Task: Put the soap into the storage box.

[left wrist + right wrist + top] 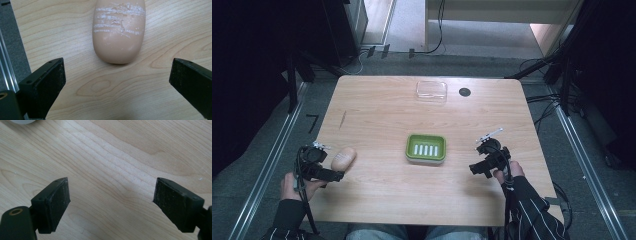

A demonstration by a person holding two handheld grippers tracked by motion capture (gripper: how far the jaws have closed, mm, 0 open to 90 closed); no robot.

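Observation:
A tan, rounded bar of soap (343,158) lies on the wooden table (377,115) at the front left; white scuff lines cross its top (119,30). My left gripper (332,175) sits just on the near side of it, open, jaws spread wide with only bare wood between them (117,82). A green soap dish (426,148) with white ribs stands in the middle of the table. My right gripper (476,169) is to the right of the dish, open over bare wood (111,202), holding nothing.
A clear plastic box (431,91) rests near the table's far edge, with a dark round hole (464,92) beside it. Cables and dark stands surround the table on the floor. A metal rail (6,67) runs along the left edge.

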